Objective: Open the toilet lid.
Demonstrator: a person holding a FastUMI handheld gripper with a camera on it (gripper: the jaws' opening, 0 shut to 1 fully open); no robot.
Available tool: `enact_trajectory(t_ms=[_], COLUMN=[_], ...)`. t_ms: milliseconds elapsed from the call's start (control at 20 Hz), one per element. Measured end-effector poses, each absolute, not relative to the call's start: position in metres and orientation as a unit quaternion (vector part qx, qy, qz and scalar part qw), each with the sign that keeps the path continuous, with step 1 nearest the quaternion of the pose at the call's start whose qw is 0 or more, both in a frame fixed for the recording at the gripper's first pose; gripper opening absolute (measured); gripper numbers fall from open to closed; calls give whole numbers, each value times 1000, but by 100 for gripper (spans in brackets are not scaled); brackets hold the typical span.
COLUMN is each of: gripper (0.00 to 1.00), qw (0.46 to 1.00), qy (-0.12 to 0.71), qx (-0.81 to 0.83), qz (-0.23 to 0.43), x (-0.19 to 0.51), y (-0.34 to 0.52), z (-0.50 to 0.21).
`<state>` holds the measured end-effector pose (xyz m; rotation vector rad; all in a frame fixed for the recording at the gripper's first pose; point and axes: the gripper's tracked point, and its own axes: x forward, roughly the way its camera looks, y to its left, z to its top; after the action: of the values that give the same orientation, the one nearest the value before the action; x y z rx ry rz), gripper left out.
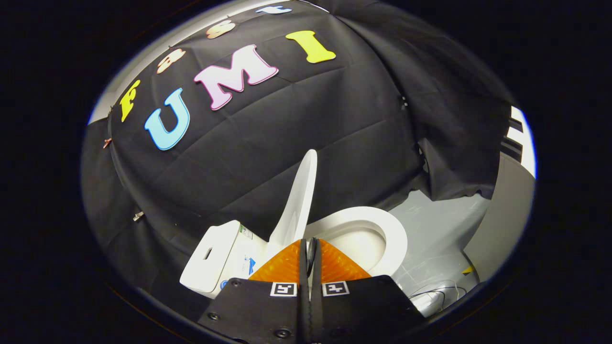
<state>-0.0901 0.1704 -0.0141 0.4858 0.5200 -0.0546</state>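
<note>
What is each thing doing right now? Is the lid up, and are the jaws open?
Toilet lid: raised, standing nearly upright.
Toilet seat: down on the bowl, uncovered.
Toilet tank: its top cover is on.
Gripper: jaws shut together, holding nothing, just in front of the toilet.

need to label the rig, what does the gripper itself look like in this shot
The gripper has two wedge-shaped fingers with ribbed faces, pressed together. Behind them sit two flat black plates fixed with screws, each carrying a small square black-and-white marker near the inner edge.
</note>
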Motion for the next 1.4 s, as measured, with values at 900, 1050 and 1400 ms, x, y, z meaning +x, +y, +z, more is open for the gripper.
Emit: enact_trajectory(t_ms=[900, 1050, 1400], gripper=[5, 5, 5], qw=[963, 965, 971], qy=[221, 216, 206], qx=[155, 148, 119], qz=[-7, -5, -3], x=[-84, -83, -81], y=[275, 291, 326], z=[46, 53, 64])
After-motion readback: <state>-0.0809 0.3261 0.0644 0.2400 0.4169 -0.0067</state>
